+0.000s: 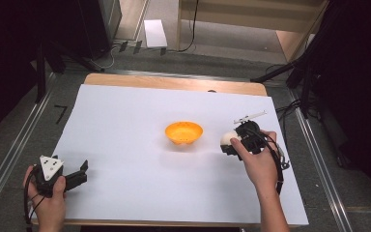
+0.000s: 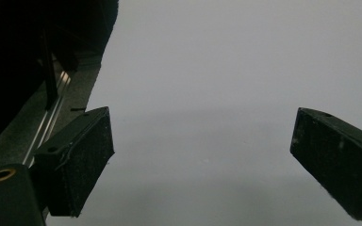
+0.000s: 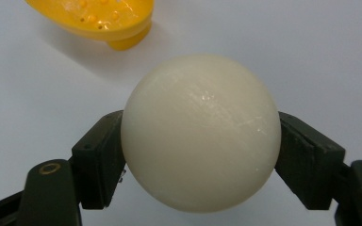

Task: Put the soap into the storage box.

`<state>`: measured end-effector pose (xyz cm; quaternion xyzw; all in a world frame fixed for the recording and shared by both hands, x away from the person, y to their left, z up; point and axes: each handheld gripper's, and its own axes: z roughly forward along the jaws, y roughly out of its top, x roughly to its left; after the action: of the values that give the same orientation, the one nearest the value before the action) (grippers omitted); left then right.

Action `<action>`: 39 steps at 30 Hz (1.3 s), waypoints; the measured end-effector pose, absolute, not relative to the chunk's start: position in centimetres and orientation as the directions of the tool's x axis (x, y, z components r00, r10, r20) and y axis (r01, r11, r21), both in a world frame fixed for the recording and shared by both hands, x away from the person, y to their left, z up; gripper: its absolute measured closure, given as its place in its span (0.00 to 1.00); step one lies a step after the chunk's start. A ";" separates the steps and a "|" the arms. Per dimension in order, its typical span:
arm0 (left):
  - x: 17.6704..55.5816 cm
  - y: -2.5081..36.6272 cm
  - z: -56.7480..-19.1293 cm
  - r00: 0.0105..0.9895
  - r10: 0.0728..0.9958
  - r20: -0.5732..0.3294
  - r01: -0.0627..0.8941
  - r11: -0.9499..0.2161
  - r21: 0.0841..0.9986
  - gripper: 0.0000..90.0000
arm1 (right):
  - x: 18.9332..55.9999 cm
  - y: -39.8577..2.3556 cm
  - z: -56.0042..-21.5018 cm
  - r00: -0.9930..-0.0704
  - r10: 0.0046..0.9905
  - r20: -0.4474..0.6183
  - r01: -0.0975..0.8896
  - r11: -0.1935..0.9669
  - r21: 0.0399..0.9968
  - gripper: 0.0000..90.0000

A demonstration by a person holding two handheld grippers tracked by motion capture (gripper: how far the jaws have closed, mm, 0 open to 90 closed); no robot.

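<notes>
While the left gripper (image 1: pixel 79 175) sits near the front-left corner of the white sheet (image 1: pixel 125 125), its jaws are spread wide with nothing between them; the left gripper view shows just bare sheet in the gap. Left hand (image 1: pixel 48 193) wraps the body, grey three-cornered plate on top. It looks to be low over or resting on the sheet, can't tell which.

Centre of the sheet: orange bowl (image 1: pixel 184 132), upright, small bumps on its inner surface, short foot underneath visible in the right gripper view. Can't tell if anything is in it.

Just right of the bowl: right gripper (image 1: pixel 228 142), held by the right hand (image 1: pixel 256 159), pointing left toward the bowl. Its jaws are clamped on a cream-white ball (image 3: pixel 201 132), one pad on each side at about the widest part. Ball is near the bowl, not touching it, clear gap of sheet between. Can't tell if the ball is touching the sheet or lifted off it.

Wooden table edge (image 1: pixel 174 82) shows beyond the sheet at the far side.
</notes>
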<state>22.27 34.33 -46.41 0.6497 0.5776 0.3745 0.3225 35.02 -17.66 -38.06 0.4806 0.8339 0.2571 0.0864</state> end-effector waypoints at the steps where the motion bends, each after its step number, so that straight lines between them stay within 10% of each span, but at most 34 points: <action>1: 22.3 34.3 -46.4 0.052 0.992 0.114 0.510 -0.125 0.851 0.08 | 35.1 -17.5 -37.9 -0.523 0.846 0.105 0.758 0.405 0.511 0.27; 39: 22.3 34.3 -46.4 0.053 0.992 0.114 0.514 -0.125 0.849 0.08 | 38.9 -11.4 -36.4 -0.584 0.803 0.117 0.723 0.449 0.524 0.27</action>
<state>22.32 34.33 -46.40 0.6507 0.5785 0.3727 0.3208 38.93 -11.41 -36.43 0.4500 0.8480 0.2699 0.0740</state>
